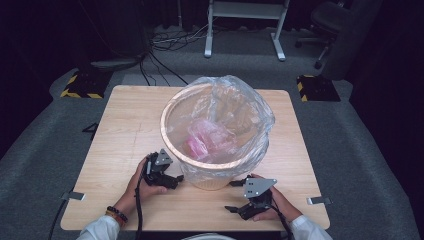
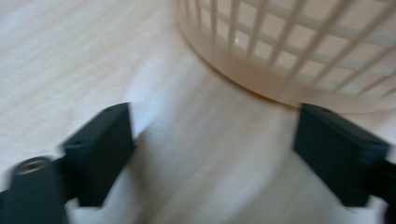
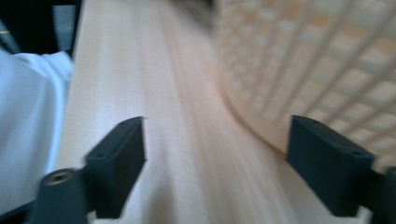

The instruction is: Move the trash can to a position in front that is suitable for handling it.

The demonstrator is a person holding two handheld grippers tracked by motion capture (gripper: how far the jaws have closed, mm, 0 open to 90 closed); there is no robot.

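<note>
At lower left of the high view, the left gripper (image 1: 172, 179) has its fingers spread wide and empty on the table (image 1: 120, 130). The basket (image 1: 212, 177), lined with a clear bag (image 1: 235, 107), stands at centre. At lower right, the right gripper (image 1: 234, 196) is likewise wide open, holding nothing.

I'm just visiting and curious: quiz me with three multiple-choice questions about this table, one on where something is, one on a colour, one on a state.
1. Where is the lattice basket?
A. on the floor
B. on the wooden table
C. on a chair

2. What colour is the crumpled thing inside the clear plastic bag?
A. pink
B. green
C. black

3. How do the jaws of the left gripper and right gripper stand?
A. both clamped on the bag
B. one shut
C. both open, empty

Answers: B, the basket stands mid-table; A, pink shows through the liner; C, both gripper views show bare table between the spread pads.
</note>
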